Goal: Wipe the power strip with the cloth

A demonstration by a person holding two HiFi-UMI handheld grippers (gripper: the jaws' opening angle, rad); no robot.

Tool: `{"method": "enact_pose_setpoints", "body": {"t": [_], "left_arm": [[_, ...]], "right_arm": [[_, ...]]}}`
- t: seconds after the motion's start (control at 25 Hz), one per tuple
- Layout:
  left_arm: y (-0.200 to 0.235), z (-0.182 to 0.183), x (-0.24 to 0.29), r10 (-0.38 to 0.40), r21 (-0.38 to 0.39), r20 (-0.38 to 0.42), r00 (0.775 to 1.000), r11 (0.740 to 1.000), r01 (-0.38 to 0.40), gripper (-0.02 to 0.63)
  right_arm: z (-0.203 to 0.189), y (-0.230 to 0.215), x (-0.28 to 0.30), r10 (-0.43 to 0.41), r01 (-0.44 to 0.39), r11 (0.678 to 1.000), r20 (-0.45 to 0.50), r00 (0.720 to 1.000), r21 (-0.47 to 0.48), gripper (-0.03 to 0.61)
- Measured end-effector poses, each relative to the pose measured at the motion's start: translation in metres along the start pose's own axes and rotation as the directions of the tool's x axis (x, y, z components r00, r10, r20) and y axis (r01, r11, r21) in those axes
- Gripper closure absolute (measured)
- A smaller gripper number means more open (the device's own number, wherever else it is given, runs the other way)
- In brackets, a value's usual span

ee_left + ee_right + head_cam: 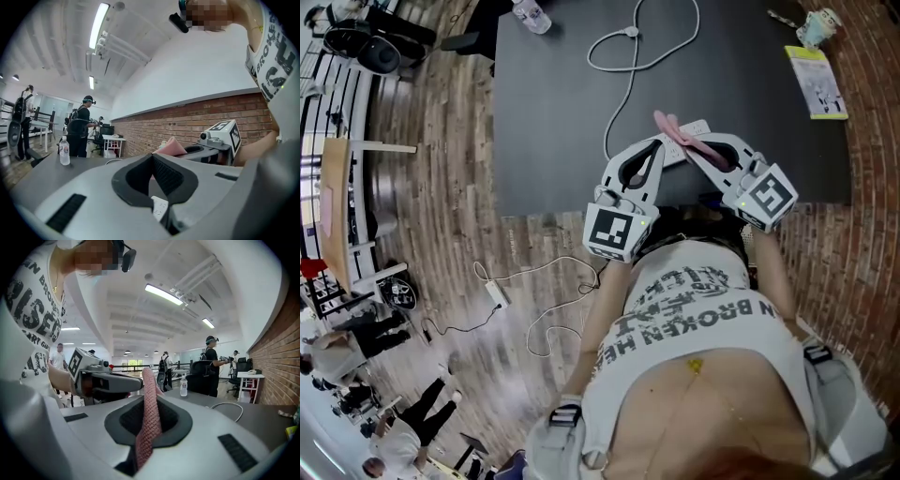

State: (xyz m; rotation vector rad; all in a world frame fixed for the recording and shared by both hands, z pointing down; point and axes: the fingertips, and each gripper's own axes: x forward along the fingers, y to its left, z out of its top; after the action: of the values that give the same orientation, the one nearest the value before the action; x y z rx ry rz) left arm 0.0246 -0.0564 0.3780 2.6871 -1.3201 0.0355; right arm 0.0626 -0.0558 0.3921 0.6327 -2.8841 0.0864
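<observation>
Power strip (696, 127), white, lies on the black tabletop (553, 112) close to its near edge, under both raised tools. In the left gripper view a socketed piece of it (159, 206) shows below the jaws. Its white cable (623, 70) loops toward the tabletop's far edge.

Left hand-held gripper (659, 141): jaws pressed together, nothing between them, held over the near edge.

Right hand-held gripper (692, 155): pinching the pink cloth (675, 127). The right gripper view shows the cloth (151, 413) standing upright between the pads, with its free end above them. The two tips almost meet above the tabletop's near edge.

Water bottle (530, 14) stands at the tabletop's far edge. Yellow booklet (816, 80) lies at its far right corner.
</observation>
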Motion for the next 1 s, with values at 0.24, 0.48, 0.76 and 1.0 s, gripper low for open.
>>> {"method": "enact_pose_setpoints", "body": {"t": [0.24,0.48,0.76,1.0], "left_arm": [[-0.0015,-0.005,0.0027,-0.004,-0.005,-0.005,1.0,1.0,0.004,0.606],[-0.0009,-0.0045,0.0026,-0.007,-0.016,-0.005,1.0,1.0,0.007,0.606],[-0.0016,-0.0074,0.0027,-0.007,-0.014,-0.014,1.0,1.0,0.007,0.606],[0.0,-0.0099,0.0019,0.002,-0.019,-0.024,1.0,1.0,-0.002,0.606]], "right_arm": [[-0.001,0.0003,0.0031,0.013,-0.013,1.0,-0.004,1.0,0.006,0.563],[-0.0015,-0.0018,0.0033,0.006,-0.006,1.0,-0.017,1.0,-0.004,0.563],[-0.004,-0.0035,0.0013,0.005,-0.006,1.0,-0.035,0.999,-0.01,0.563],[-0.0064,-0.0039,0.0025,0.009,-0.009,1.0,-0.049,0.999,-0.011,0.563]]}}
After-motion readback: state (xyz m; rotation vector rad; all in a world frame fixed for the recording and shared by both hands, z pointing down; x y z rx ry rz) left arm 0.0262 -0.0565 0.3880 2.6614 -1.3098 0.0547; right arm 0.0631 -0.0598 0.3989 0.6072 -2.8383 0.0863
